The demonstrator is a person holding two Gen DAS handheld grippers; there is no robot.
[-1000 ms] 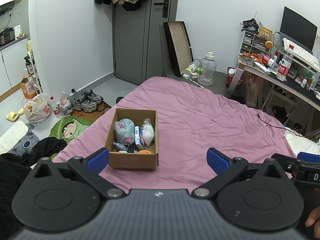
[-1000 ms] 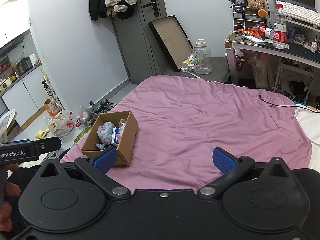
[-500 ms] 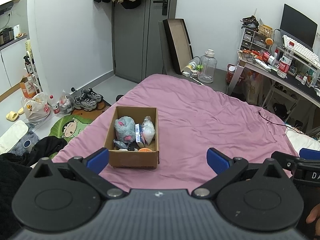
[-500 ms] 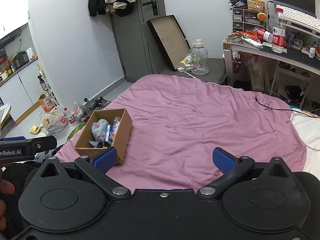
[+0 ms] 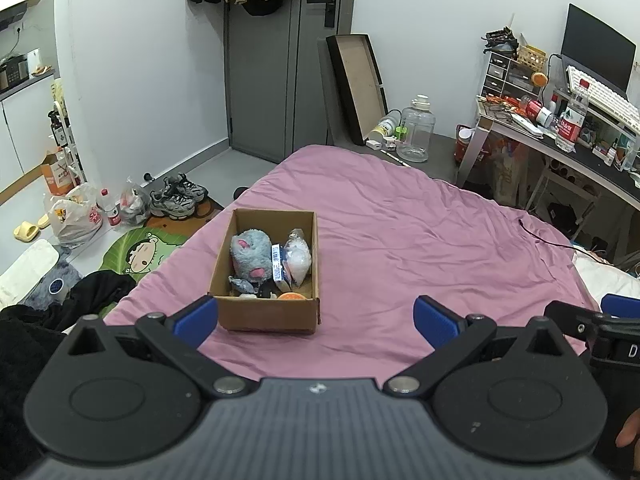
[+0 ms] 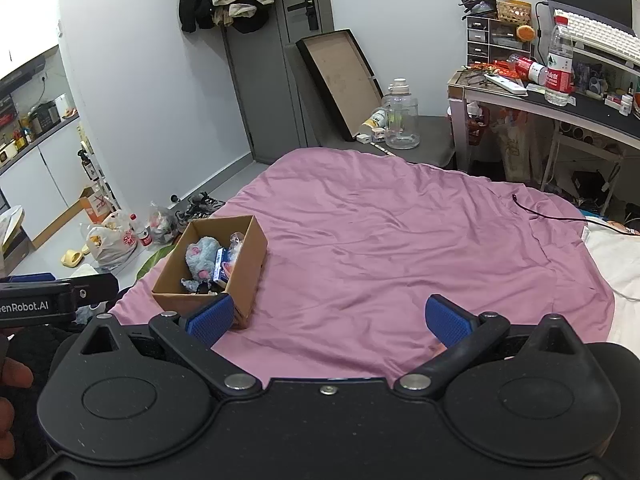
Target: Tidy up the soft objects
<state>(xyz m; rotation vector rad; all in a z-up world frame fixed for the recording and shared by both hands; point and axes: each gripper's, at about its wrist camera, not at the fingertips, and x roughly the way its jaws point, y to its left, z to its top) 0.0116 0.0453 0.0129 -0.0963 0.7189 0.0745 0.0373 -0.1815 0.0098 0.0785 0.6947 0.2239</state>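
Hiding box (image 6: 248, 280) corner: rt fingers (image 6: 210, 318).

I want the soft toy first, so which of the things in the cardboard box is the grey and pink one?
The grey plush toy, in the left half of the cardboard box; the packets beside it are white and clear plastic.

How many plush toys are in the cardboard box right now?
1 clearly: a grey plush toy with pink patches, lying in the left half of the cardboard box on the pink bedspread. A smaller grey item sits below it; others may be hidden underneath.
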